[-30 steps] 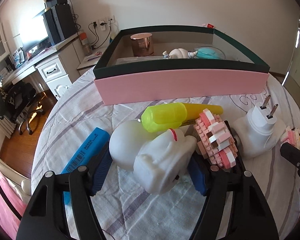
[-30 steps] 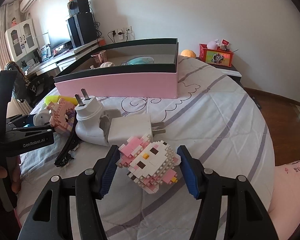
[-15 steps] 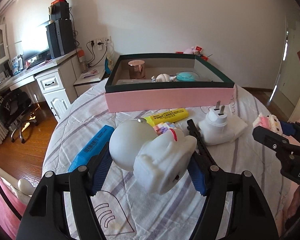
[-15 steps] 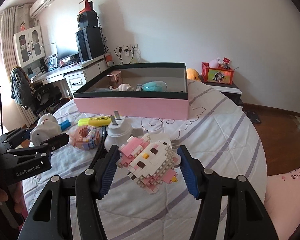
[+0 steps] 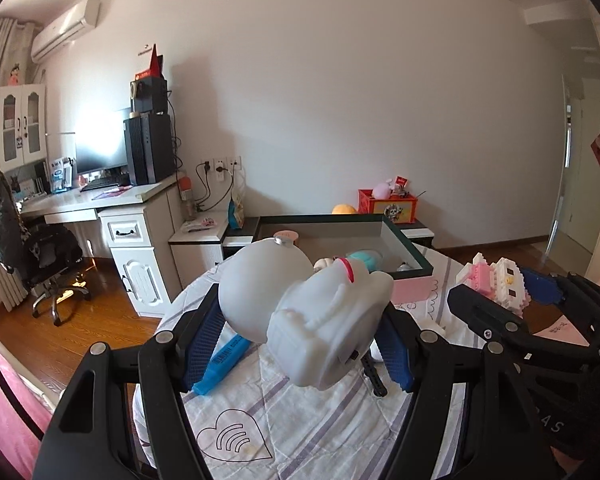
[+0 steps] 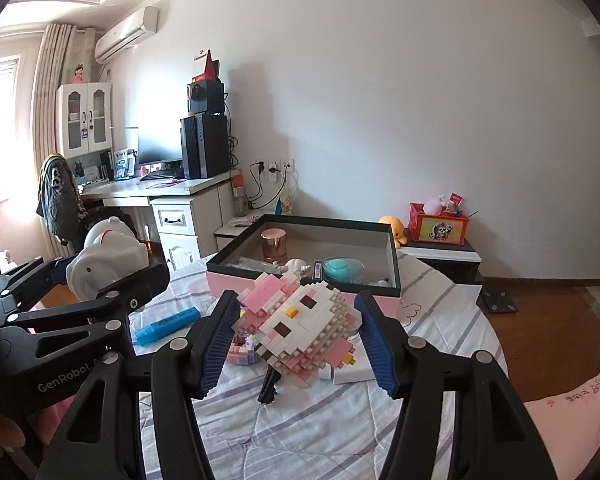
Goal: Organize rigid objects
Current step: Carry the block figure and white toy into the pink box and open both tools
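The left gripper [image 5: 300, 336] is clamped on a white round-headed plastic figurine with a red collar [image 5: 308, 312], held above the striped white bedcover [image 5: 320, 432]. The right gripper [image 6: 296, 340], at the left one's three o'clock, is clamped on a pink-and-white brick-built cat figure [image 6: 300, 324], also held above the cover. Straight ahead at twelve o'clock sits the pink box with a dark green rim [image 6: 396, 280], holding a copper-coloured cylinder [image 6: 274, 245] and a teal round case [image 6: 342, 270]. On the cover lie a blue rectangular marker [image 6: 166, 325] at ten o'clock of the cat, a small pastel brick block [image 6: 242, 350] and a black clip [image 6: 270, 388] under it. A white desk [image 6: 172, 204] stands beyond.
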Demonstrator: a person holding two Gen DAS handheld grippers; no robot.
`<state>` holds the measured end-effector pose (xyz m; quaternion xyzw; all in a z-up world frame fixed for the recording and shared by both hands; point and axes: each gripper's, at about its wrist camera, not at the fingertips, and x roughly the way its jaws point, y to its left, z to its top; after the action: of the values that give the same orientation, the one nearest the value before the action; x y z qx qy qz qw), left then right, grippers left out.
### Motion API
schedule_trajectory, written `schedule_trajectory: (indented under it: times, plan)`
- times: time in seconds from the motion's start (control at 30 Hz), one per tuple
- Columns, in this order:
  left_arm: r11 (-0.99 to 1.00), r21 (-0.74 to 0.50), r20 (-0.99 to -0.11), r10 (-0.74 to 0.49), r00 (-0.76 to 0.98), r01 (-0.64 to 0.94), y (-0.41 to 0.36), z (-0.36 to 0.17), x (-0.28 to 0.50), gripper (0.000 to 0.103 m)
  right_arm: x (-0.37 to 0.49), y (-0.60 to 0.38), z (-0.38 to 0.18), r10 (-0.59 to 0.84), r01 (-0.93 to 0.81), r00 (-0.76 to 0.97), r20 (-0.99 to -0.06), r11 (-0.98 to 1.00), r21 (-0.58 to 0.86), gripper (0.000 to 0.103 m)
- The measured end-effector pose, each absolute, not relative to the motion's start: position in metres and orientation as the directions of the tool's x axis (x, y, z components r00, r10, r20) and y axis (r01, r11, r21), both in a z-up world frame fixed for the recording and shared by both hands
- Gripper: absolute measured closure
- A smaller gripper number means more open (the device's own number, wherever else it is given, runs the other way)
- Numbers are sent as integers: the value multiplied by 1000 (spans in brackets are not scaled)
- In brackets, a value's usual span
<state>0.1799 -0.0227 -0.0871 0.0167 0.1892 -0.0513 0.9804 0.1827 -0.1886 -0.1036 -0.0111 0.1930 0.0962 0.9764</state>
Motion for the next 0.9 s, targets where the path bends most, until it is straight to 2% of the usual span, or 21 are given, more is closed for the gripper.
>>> schedule_trajectory:
  times: [0.23, 0.5, 0.9]
  plan:
    - [996, 15, -352, -81, 932, 92, -20, -79, 174, 32, 177, -188, -91, 182, -190, 921, -345, 982, 12, 42]
    - [998, 23, -351, -49, 935, 61, -18, -78, 188, 32, 191, -183, -90, 189, -200, 916, -353, 980, 6, 42]
    - [996, 74, -347, -21, 938, 50, -27, -71, 271, 32, 257, -180, -86, 196, -220, 911, -362, 975, -25, 42]
